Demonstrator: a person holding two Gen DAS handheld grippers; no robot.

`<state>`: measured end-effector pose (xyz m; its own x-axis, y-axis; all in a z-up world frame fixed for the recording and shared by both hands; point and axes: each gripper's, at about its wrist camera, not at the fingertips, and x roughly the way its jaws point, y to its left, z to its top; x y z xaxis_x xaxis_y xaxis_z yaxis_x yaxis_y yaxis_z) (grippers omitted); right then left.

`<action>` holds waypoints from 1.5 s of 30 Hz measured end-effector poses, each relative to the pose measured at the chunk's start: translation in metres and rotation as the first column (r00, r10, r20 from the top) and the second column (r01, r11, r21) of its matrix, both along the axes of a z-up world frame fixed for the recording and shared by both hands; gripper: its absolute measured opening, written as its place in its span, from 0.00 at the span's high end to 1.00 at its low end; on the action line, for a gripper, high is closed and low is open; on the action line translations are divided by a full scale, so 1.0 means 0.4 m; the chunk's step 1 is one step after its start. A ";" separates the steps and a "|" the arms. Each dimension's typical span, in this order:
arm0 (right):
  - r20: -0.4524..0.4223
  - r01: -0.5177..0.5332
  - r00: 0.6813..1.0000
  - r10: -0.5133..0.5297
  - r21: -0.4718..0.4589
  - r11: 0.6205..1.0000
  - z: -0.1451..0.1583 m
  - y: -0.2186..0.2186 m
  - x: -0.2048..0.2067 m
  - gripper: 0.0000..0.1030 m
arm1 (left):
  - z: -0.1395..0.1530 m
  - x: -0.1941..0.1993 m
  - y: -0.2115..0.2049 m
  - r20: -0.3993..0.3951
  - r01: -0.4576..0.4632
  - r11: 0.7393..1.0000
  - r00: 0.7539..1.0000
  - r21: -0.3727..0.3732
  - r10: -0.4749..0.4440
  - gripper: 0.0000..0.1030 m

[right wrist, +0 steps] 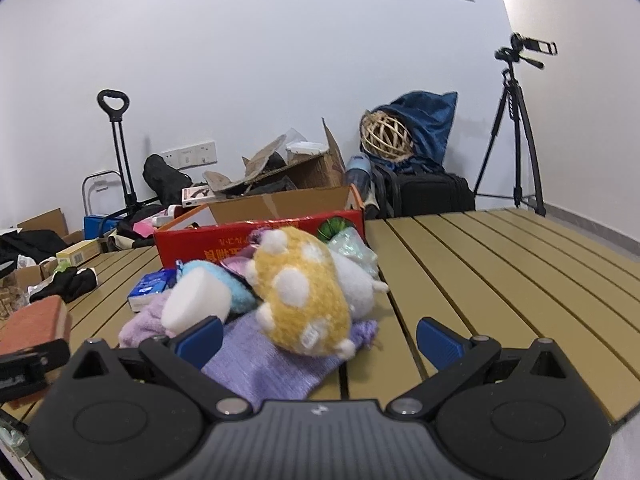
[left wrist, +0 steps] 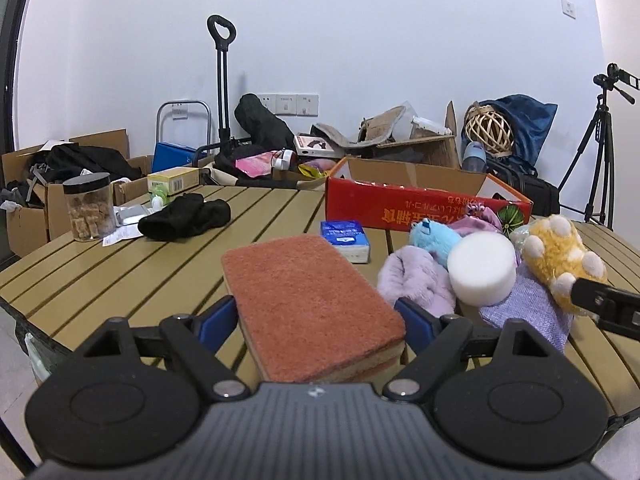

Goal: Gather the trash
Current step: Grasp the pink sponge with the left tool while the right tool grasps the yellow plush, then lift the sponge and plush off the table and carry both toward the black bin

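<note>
**Desk:** What does the left hand-held gripper (left wrist: 316,320) have?

**Photographer:** A rectangular sponge (left wrist: 310,304), rust-red scouring face up over a yellow body; both blue pads press its long sides, the jaws standing wide around it; it is raised off the slatted tan worktop (left wrist: 120,276); the right wrist view catches the same sponge at its left edge.

**Desk:** And the right hand-held gripper (right wrist: 320,340)?

**Photographer:** Spread wide with nothing clamped; a lilac knit cloth (right wrist: 268,364) lies under and between its fingers, though I cannot tell whether a pad touches it; a yellow plush paw (right wrist: 304,300) with white pads sits just ahead, beside a white foam disc (right wrist: 196,304) and a pale blue plush (left wrist: 434,238).

**Desk:** The surface beyond?

**Photographer:** A blue tissue pack (left wrist: 346,240) near the heap; a red open carton (left wrist: 424,204) behind it; black cloth (left wrist: 184,216) and a black-lidded clear jar (left wrist: 88,206) towards the far left; the right half of the worktop is bare slats.

**Desk:** The room?

**Photographer:** White wall with sockets; cardboard boxes (left wrist: 28,208) heaped with clothes; a black trolley handle (left wrist: 221,76); a woven ball (right wrist: 386,136) against blue fabric; a camera tripod (right wrist: 518,128) in the right corner.
</note>
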<state>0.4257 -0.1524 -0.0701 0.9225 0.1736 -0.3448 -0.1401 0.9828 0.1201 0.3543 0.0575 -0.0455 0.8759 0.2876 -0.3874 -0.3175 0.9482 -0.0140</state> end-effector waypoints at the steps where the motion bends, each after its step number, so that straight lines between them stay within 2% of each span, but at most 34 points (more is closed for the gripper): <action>1: 0.004 -0.003 1.000 0.003 -0.002 1.000 0.001 0.006 0.006 0.00 | 0.000 -0.002 0.005 0.001 -0.001 1.000 1.000 -0.001 0.001 0.16; 6: 0.007 0.008 1.000 -0.008 0.013 1.000 -0.005 0.021 0.049 0.00 | -0.001 -0.011 0.037 0.002 -0.006 1.000 1.000 -0.013 0.006 0.16; 13: -0.021 0.045 0.999 -0.043 0.135 0.990 -0.024 -0.018 0.090 0.01 | -0.002 -0.022 0.060 0.016 -0.007 0.999 1.000 -0.039 0.007 0.16; 16: -0.012 0.041 0.999 -0.040 0.154 0.987 -0.027 -0.024 0.102 0.03 | -0.002 -0.022 0.060 0.014 -0.003 0.999 1.000 -0.041 0.003 0.16; 21: -0.013 0.031 0.999 -0.030 0.144 0.989 -0.039 -0.026 0.115 0.13 | -0.007 -0.017 0.056 0.004 0.009 0.999 1.000 -0.037 -0.009 0.16; 24: -0.025 -0.002 1.000 0.007 0.184 0.983 -0.050 -0.036 0.122 0.20 | -0.012 -0.013 0.056 -0.006 0.013 0.999 1.000 -0.042 -0.013 0.16; 27: -0.028 -0.043 0.998 0.050 0.209 0.977 -0.054 -0.040 0.126 0.35 | -0.015 -0.010 0.058 -0.011 0.015 0.999 1.000 -0.052 -0.016 0.16; 28: -0.021 -0.060 0.998 0.066 0.214 0.975 -0.055 -0.042 0.125 0.43 | -0.016 -0.010 0.060 -0.012 0.015 0.998 1.000 -0.053 -0.016 0.16; 29: -0.014 -0.074 0.997 0.079 0.215 0.974 -0.055 -0.041 0.124 0.48 | -0.016 -0.011 0.061 -0.011 0.014 0.998 1.000 -0.054 -0.015 0.16; 35: 0.025 -0.075 0.997 0.072 0.133 0.988 -0.051 -0.015 0.096 0.52 | -0.014 -0.011 0.063 -0.008 0.009 0.998 1.000 -0.056 -0.010 0.16; 45: 0.127 -0.037 0.991 0.029 0.062 0.997 -0.037 -0.002 0.045 0.55 | -0.010 -0.015 0.064 -0.002 0.005 0.998 1.000 -0.058 -0.005 0.16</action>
<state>0.4436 -0.1533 -0.0849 0.9513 0.2229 -0.2131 -0.1906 0.9682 0.1623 0.3484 0.0832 -0.0496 0.8763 0.2603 -0.4054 -0.3129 0.9474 -0.0681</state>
